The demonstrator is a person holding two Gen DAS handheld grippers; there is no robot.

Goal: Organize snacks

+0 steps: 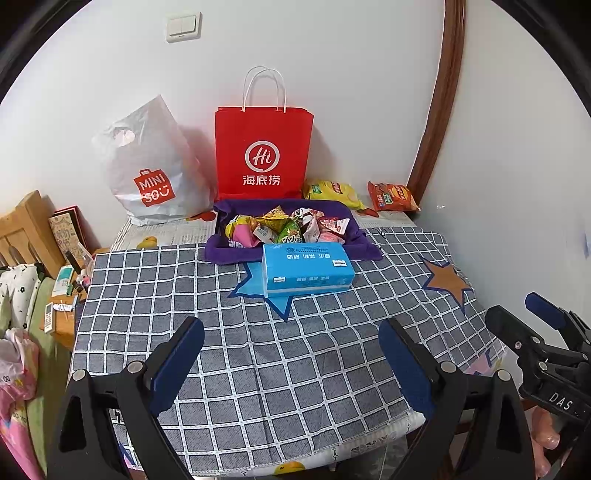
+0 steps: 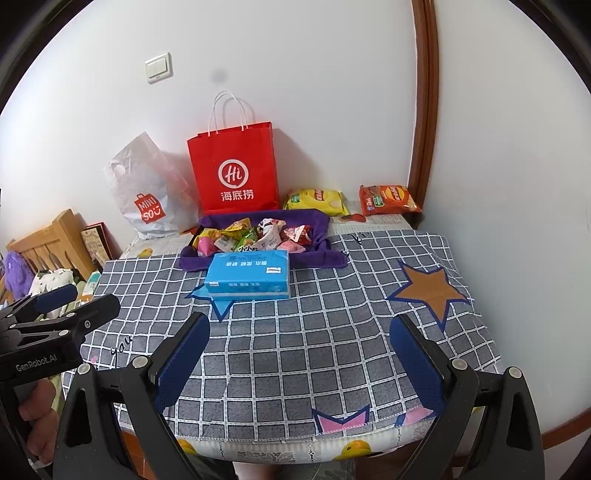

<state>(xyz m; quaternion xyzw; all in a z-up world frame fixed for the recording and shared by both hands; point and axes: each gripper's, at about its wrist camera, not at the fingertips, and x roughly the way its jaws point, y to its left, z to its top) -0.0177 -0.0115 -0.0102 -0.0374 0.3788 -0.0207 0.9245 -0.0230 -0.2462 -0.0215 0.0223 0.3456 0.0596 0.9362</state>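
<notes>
Both my left gripper (image 1: 291, 363) and right gripper (image 2: 299, 360) hang spread and empty; small snacks (image 1: 286, 225) fill the far purple tray (image 1: 221, 251), two chip bags (image 1: 334, 192) lie beyond, so sorting could be starting or done.

A home bedroom: wooden bed frame (image 1: 26, 225), bedding, wall light switch (image 1: 183, 26), cloth-covered table (image 1: 258, 332) with shopping bags

A checked cloth (image 1: 258, 350) covers the table (image 2: 295, 448). On it sit a blue tissue pack (image 1: 306, 269), purple tray of snacks (image 1: 288, 229), red bag (image 1: 263, 151), white bag (image 1: 151, 170) and two chip packets (image 1: 332, 192).
</notes>
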